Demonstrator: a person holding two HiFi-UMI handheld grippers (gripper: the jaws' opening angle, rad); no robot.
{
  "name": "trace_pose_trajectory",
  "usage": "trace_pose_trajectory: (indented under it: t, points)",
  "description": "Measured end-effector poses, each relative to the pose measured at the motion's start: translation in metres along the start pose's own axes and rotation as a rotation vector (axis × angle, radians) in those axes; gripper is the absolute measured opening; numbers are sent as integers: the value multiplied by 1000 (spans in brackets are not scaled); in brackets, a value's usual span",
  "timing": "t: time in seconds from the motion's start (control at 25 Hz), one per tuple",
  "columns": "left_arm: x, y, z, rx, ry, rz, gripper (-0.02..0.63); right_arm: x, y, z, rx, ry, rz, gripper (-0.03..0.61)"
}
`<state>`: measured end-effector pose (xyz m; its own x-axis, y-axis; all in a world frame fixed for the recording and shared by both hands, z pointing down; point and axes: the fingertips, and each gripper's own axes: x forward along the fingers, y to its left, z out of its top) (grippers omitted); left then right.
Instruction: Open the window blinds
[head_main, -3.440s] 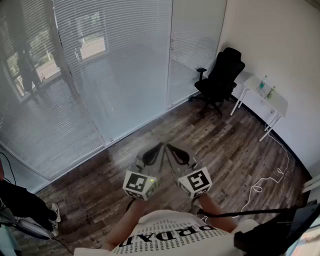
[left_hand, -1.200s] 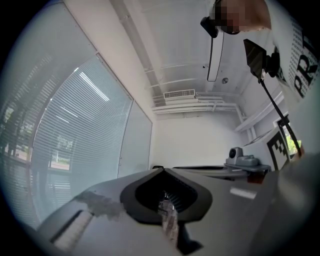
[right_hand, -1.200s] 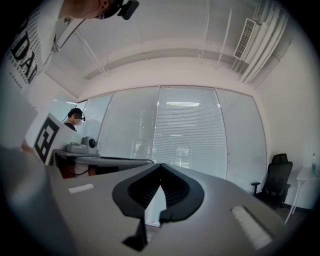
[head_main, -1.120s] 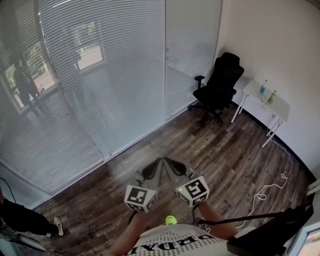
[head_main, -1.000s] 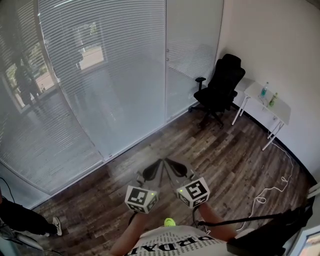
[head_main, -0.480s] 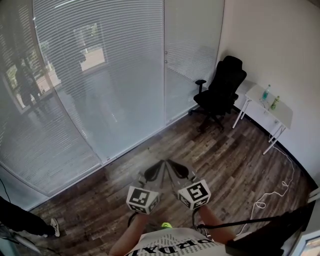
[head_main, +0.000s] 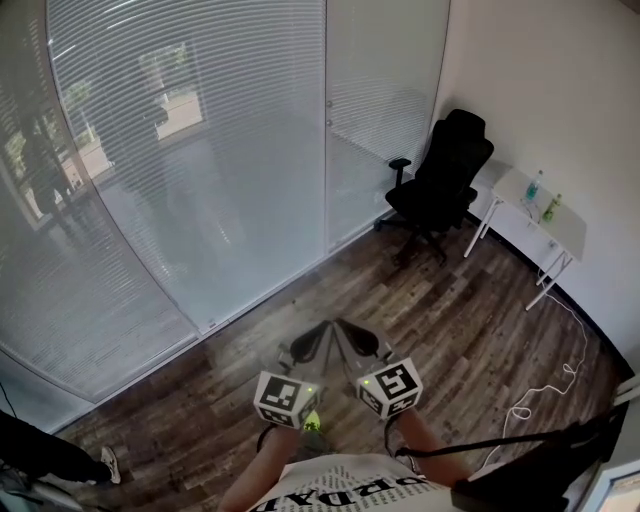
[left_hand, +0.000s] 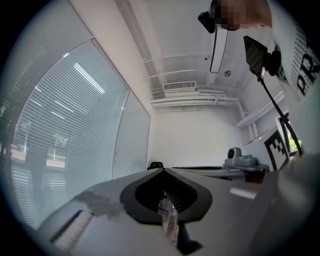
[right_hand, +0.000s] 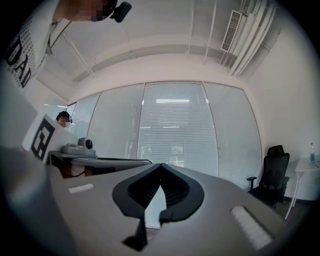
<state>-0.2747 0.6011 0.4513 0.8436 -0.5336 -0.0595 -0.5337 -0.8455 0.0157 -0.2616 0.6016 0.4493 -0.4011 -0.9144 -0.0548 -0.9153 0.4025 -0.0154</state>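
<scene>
Closed white slatted blinds (head_main: 200, 130) cover the glass wall ahead; they also fill the middle of the right gripper view as blinds (right_hand: 172, 125) and the left side of the left gripper view as blinds (left_hand: 65, 150). Low in the head view my left gripper (head_main: 322, 329) and right gripper (head_main: 342, 325) are held side by side over the wooden floor, pointing level toward the glass and well short of it. The left gripper (left_hand: 162, 170) has its jaws meeting at the tips with nothing in them. The right gripper (right_hand: 160, 165) is shut and empty too.
A black office chair (head_main: 440, 170) stands in the right corner beside a white table (head_main: 545, 215) with bottles on it. A white cable (head_main: 535, 395) lies on the floor at right. A person's leg and shoe (head_main: 100, 462) show at bottom left.
Both grippers have moved together toward the glass wall, which now looks nearer and larger. Their jaws stay shut throughout.
</scene>
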Motion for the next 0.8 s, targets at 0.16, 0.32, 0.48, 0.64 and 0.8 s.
trace_pose_trajectory:
  t: [0.16, 0.32, 0.48, 0.64, 0.8]
  points:
    - [31, 25, 7, 5, -7, -16, -8, 29, -26, 8, -9, -7, -17, 6]
    - [49, 50, 12, 5, -4, -36, -9, 58, -39, 13, -21, -7, -28, 6]
    - [65, 74, 14, 0, -3, -42, -9, 83, -51, 15, -32, -2, -31, 6]
    - [77, 101, 18, -7, -19, -34, -9, 112, -59, 17, -46, -1, -21, 6]
    - [83, 131, 18, 1, -24, -26, -9, 143, -60, 16, -50, -6, -18, 6]
